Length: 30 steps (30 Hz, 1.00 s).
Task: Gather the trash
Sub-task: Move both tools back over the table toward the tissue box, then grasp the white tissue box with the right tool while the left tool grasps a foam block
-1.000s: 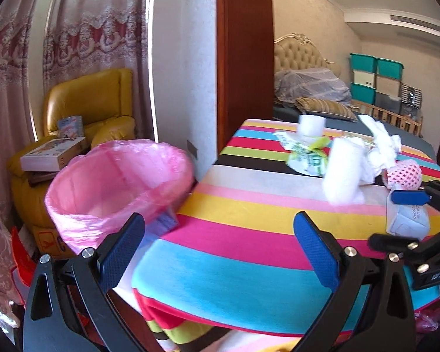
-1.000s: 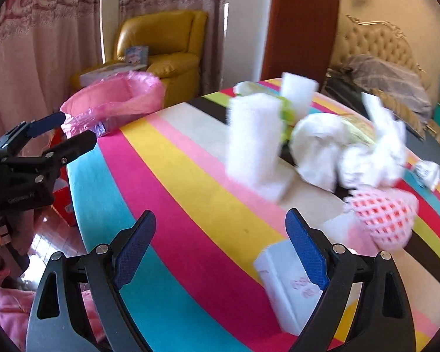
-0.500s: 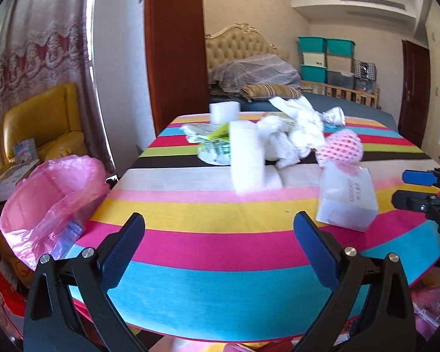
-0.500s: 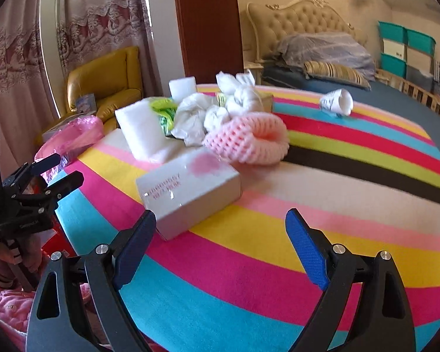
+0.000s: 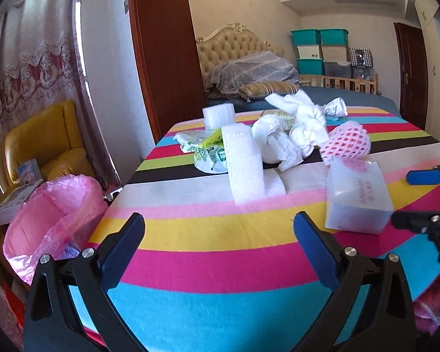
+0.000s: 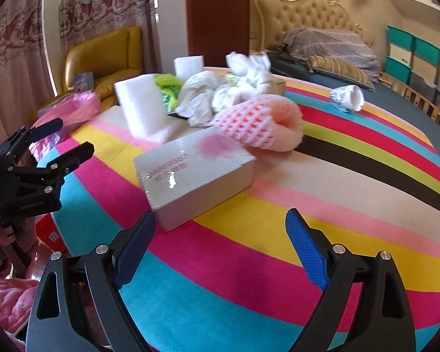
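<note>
A heap of trash lies on the striped table [image 5: 220,308]. It holds a white box [image 5: 358,196] [image 6: 196,173], a pink foam net [image 5: 346,143] [image 6: 261,126], a white foam block [image 5: 245,167] [image 6: 140,108], crumpled white bags [image 5: 278,143] [image 6: 202,99], a green printed bag [image 5: 208,152] and a paper cup [image 5: 334,108] [image 6: 347,98]. My left gripper [image 5: 218,228] [image 6: 70,138] hangs open over the near table edge, empty. My right gripper [image 6: 220,220] [image 5: 404,199] is open just short of the white box, holding nothing.
A bin lined with a pink bag [image 5: 52,214] [image 6: 70,111] stands off the table's left edge. Behind it is a yellow armchair [image 5: 44,146] with boxes on it. A bed [image 5: 249,67] and stacked storage crates [image 5: 319,50] fill the back of the room.
Both views have swung from the pink bin side toward the trash heap, and the picture has sharpened. The white box now lies closer to the right gripper. Both grippers stay open.
</note>
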{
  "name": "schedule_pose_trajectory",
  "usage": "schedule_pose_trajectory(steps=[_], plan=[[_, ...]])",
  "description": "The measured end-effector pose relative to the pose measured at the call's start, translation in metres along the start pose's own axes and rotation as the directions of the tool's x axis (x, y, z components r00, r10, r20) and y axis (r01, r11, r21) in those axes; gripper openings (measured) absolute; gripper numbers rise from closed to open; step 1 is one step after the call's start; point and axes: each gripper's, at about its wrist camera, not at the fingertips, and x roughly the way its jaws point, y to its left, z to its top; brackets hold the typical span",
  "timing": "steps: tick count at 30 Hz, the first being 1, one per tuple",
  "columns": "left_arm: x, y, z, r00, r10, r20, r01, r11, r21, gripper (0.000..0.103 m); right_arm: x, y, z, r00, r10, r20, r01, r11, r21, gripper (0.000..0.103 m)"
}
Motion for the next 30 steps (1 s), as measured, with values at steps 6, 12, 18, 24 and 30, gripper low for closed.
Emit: schedule_pose_trajectory(steps=[6,12,18,24,30], plan=[[0.017,-0.007,0.009,0.994,-0.093,-0.051,0.092,0.995,-0.036,0.098,0.006,-0.021,0.005,0.998,-0.061,-0.015,0.062,0.997,0.05,0.084],[0.015,-0.025,0.008,0.992,-0.119,-0.045,0.12,0.993,0.011,0.098,0.012,-0.035,0.011,0.99,-0.138,-0.038,0.14,0.989,0.058,0.084],[0.009,-0.017,0.001,0.995,-0.099,-0.033,0.099,0.995,0.006,0.098,0.0,-0.057,0.012,0.984,-0.176,-0.014,0.176,0.972,0.156,0.084],[0.012,0.001,0.001,0.995,-0.089,-0.039,0.087,0.994,-0.061,0.098,-0.003,-0.018,0.014,1.0,-0.024,0.014,0.022,0.995,0.096,0.085],[0.014,0.009,0.002,0.996,-0.074,-0.041,0.07,0.993,-0.09,0.098,0.029,0.013,0.023,0.998,-0.043,-0.056,0.042,0.999,-0.007,0.085]])
